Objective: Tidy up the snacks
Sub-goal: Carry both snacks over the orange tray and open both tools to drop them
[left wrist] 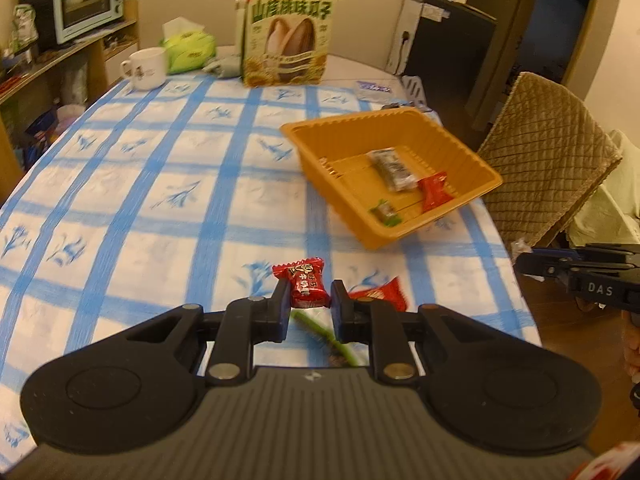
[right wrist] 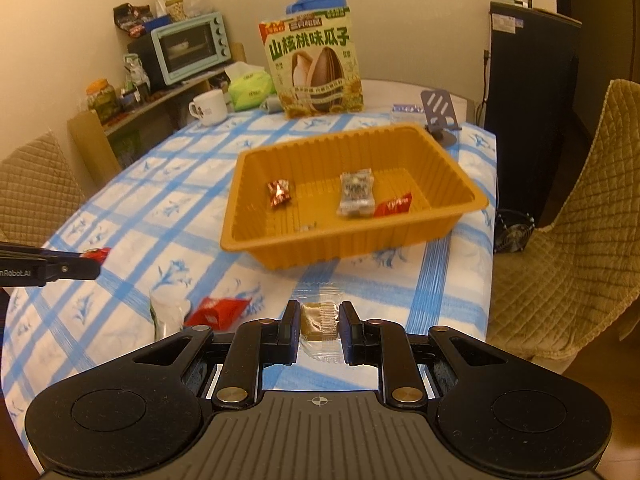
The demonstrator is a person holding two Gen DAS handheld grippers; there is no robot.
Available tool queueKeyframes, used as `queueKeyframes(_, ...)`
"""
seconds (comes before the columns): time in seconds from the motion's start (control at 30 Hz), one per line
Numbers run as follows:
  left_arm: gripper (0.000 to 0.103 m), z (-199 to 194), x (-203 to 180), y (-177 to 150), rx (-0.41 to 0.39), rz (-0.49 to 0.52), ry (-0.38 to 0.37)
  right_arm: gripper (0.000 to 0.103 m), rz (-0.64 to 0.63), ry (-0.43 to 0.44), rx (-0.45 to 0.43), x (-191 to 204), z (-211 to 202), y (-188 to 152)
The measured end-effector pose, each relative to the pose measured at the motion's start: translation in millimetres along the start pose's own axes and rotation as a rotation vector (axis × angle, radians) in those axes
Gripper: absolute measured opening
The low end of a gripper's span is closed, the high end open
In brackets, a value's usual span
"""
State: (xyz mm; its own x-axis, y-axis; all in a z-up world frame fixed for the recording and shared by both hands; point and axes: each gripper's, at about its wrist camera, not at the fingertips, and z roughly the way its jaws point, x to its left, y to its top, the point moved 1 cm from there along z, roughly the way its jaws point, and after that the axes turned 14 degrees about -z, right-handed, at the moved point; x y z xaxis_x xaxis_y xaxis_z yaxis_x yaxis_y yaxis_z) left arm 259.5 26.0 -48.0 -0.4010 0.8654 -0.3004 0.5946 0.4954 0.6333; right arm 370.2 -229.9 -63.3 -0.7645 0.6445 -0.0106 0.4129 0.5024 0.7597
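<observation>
An orange tray (left wrist: 472,160) (right wrist: 460,176) on the checked tablecloth holds a grey packet (right wrist: 356,194), a red packet (right wrist: 394,205) and small candies (right wrist: 279,193). My left gripper (left wrist: 310,294) is shut on a red candy (left wrist: 305,282), above a green-edged packet (left wrist: 324,330) and beside another red packet (left wrist: 382,294). My right gripper (right wrist: 319,316) is closed around a clear-wrapped brown snack (right wrist: 318,320) lying on the table. The left gripper also shows in the right wrist view (right wrist: 90,258), and the right gripper in the left wrist view (left wrist: 532,264).
A sunflower-seed box (right wrist: 314,68), white mug (right wrist: 208,108), green tissue pack (right wrist: 250,88) and phone stand (right wrist: 440,112) stand at the table's far end. Quilted chairs (right wrist: 572,216) flank the table. Shelves with a toaster oven (right wrist: 192,46) stand at the left.
</observation>
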Motion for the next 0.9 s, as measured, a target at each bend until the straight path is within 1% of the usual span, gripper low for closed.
queueKeyframes(0.17,0.018,12.9,-26.7,15.3,-0.015,0.024,-0.029,0.021,0.000,0.012,-0.025,-15.3,2.1,12.5)
queueKeyframes(0.43,0.018,45.8,-64.2,48.4,-0.044,0.053,-0.051,0.021,-0.009,0.024,-0.059,-48.2,18.5,36.7)
queueKeyframes(0.63,0.018,74.4,-86.1,72.6,-0.060,0.061,-0.048,0.021,-0.036,0.032,-0.078,-69.6,38.4,57.2)
queueKeyframes(0.7,0.018,84.9,-92.0,79.0,-0.055,0.067,-0.050,0.021,-0.038,0.032,-0.084,-77.5,45.2,63.9)
queueKeyframes(0.9,0.018,116.1,-106.9,92.1,-0.041,0.082,-0.022,0.021,-0.043,0.029,-0.089,-100.8,69.2,82.3)
